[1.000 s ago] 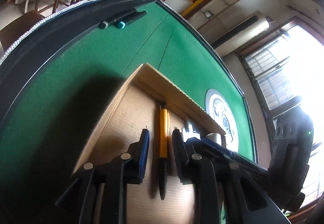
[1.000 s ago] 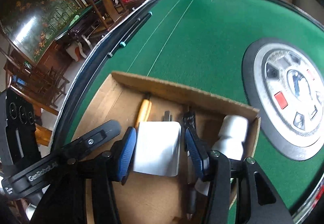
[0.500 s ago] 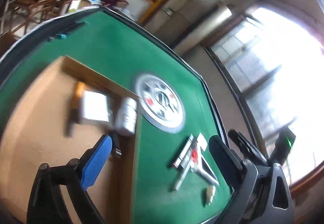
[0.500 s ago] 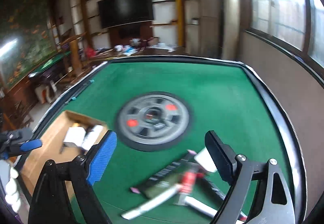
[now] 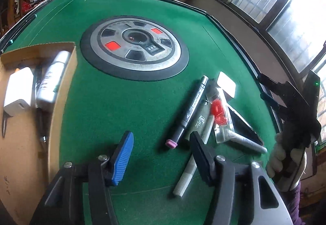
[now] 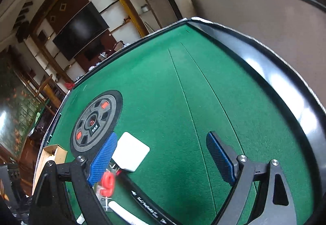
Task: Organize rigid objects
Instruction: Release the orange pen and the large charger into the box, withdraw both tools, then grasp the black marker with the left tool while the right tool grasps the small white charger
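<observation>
My left gripper (image 5: 161,153) is open and empty, low over the green felt just short of a pile of loose items: a black marker with a pink cap (image 5: 188,111), a white marker (image 5: 190,166), a clear pack with red parts (image 5: 219,111) and a white block (image 5: 226,83). The cardboard box (image 5: 61,90) at left holds a white charger (image 5: 18,90), a white tube (image 5: 52,80) and pens. My right gripper (image 6: 163,159) is open and empty above the same pile, its left pad beside the white block (image 6: 131,151) and the red pack (image 6: 108,183).
A round grey dice console (image 5: 134,47) sits in the middle of the table and also shows in the right wrist view (image 6: 95,119). The raised black table rim (image 6: 275,70) runs along the right. A black flat item (image 5: 242,125) lies under the pile.
Both grippers left the box, opened wide and swung right to the pile of loose items. The yellow pen and the white charger stayed in the box.
</observation>
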`<state>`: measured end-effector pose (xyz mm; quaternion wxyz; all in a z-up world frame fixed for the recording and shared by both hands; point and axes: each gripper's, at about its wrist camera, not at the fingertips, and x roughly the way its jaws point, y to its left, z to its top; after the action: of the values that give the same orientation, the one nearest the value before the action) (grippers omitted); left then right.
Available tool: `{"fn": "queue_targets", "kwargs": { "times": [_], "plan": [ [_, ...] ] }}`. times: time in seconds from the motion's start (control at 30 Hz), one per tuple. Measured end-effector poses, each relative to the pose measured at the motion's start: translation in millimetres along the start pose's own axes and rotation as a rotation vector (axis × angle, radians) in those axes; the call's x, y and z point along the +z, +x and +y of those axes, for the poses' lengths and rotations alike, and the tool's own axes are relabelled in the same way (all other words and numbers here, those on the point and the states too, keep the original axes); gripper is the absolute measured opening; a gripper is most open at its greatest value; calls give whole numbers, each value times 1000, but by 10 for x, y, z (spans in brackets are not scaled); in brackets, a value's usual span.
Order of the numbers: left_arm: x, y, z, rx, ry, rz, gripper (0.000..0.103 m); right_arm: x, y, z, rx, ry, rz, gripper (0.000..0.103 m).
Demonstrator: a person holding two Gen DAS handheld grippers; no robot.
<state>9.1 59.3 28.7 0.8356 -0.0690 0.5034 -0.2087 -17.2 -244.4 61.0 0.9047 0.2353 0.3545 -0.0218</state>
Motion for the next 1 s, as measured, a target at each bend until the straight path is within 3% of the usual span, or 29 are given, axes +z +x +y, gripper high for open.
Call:
{"fn": "queue_targets", "kwargs": {
  "times": [0.13, 0.23, 0.3, 0.33, 0.43, 0.63, 0.8, 0.9, 1.0],
  "plan": [
    [98, 210, -258, 44, 118, -1, 61, 28, -27, -52, 74, 11, 15, 88],
    [235, 384, -325, 67, 124, 4, 59, 8, -74, -31, 103, -1, 11, 88],
    [321, 423, -330, 73, 134, 9, 48, -7, -94, -7, 108, -8, 13, 88],
    [344, 445, -323, 76, 134, 11, 31, -15, -93, 8, 110, -9, 15, 88],
    [297, 412, -313, 119, 179, 12, 20, -11, -85, 18, 112, -7, 17, 88],
    [265, 425, -377, 179, 234, 3, 19, -9, -85, 36, 110, -8, 17, 88],
    [307, 504, -498, 215, 255, -39, 24, -1, -87, 37, 72, -25, 9, 88],
    [303, 458, -415, 191, 219, -54, 14, 3, -71, 42, 49, -43, 6, 88],
    [224, 235, -288, 136, 151, -90, 14, 18, -18, 46, 36, -59, 20, 88]
  ]
}}
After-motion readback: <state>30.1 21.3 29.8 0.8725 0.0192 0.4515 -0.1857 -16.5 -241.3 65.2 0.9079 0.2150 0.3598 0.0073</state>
